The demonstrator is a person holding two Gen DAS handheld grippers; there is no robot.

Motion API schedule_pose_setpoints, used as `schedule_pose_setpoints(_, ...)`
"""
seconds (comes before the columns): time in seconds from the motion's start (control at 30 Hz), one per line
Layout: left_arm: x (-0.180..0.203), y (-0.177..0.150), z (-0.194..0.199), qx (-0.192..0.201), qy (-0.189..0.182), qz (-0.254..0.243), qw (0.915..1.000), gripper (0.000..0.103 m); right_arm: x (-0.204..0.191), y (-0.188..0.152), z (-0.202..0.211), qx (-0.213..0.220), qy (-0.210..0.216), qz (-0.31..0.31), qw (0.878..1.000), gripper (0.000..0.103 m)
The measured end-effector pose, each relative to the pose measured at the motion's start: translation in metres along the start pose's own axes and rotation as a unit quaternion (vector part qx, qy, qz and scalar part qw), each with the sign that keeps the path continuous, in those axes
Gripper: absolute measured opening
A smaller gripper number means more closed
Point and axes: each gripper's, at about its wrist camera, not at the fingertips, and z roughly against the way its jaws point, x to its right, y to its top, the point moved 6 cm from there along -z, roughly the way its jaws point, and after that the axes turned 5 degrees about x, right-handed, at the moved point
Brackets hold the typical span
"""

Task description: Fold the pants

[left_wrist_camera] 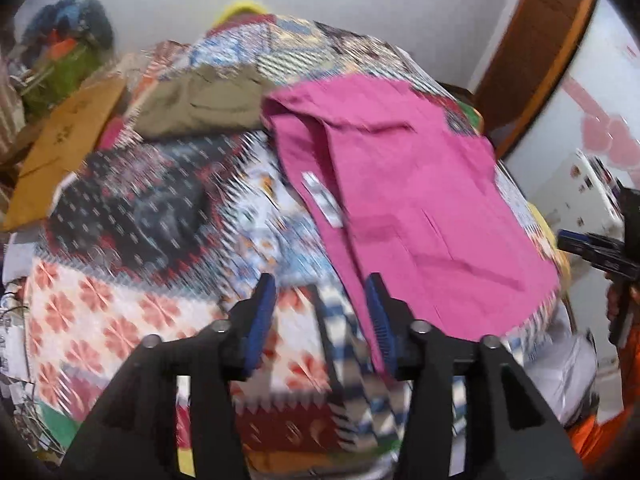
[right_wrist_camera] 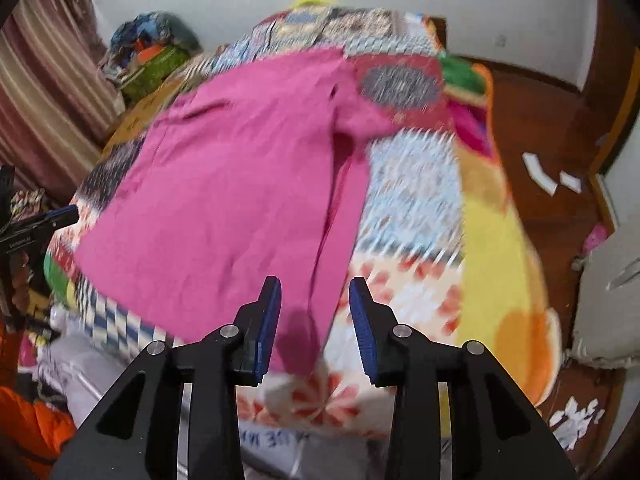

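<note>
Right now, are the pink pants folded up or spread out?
Partly folded: the pink pants lie flat on the patchwork quilt, doubled over with one layer on another.

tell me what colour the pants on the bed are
Solid magenta pink pants, clearest in the right wrist view.

Magenta pants (left_wrist_camera: 404,184) (right_wrist_camera: 224,196), folded over, flat on patchwork quilt (left_wrist_camera: 132,240) (right_wrist_camera: 412,196)

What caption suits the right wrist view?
Open right gripper above pink pants spread on a patchwork quilt.
</note>
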Motion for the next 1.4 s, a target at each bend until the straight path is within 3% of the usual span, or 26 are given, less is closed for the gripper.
schedule_pose_setpoints(0.17,-0.027,0.054,-0.022,0.025,0.032,0.016,0.999,0.055,0.003,0.048,-0.002,0.041,-0.013,0.021,0.999,0.033)
schedule_pose_setpoints(0.3,-0.05,0.093,-0.052,0.038,0.055,0.026,0.9974,0.056,-0.001,0.081,-0.017,0.063,-0.015,0.036,0.997,0.039)
schedule_pose_setpoints(0.47,-0.082,0.124,-0.105,0.028,0.075,0.036,0.9961,0.056,-0.001,0.118,-0.052,0.072,-0.015,0.051,0.996,0.039)
schedule_pose_setpoints(0.8,-0.108,0.149,-0.199,-0.017,0.047,0.043,0.9978,0.053,0.013,0.18,-0.136,0.051,0.003,0.045,0.998,0.039)
schedule_pose_setpoints(1.03,-0.082,0.16,-0.224,-0.013,0.003,0.002,0.9999,0.053,0.016,0.2,-0.182,0.023,0.021,0.047,0.998,0.039)
schedule_pose_setpoints(1.17,-0.072,0.168,-0.232,-0.01,-0.018,-0.004,0.9998,0.053,0.019,0.211,-0.2,0.008,0.045,0.037,0.998,0.048)
schedule_pose_setpoints(1.27,-0.069,0.173,-0.239,-0.009,-0.036,0.0,0.9993,0.043,0.019,0.218,-0.212,0.0,0.045,0.044,0.998,0.048)
schedule_pose_setpoints(1.3,-0.068,0.174,-0.242,-0.013,-0.045,0.002,0.9989,0.034,0.021,0.22,-0.215,-0.001,0.044,0.044,0.998,0.048)
schedule_pose_setpoints(1.4,-0.065,0.178,-0.248,-0.018,-0.051,0.0,0.9985,0.022,0.028,0.225,-0.218,0.001,0.018,0.044,0.999,0.048)
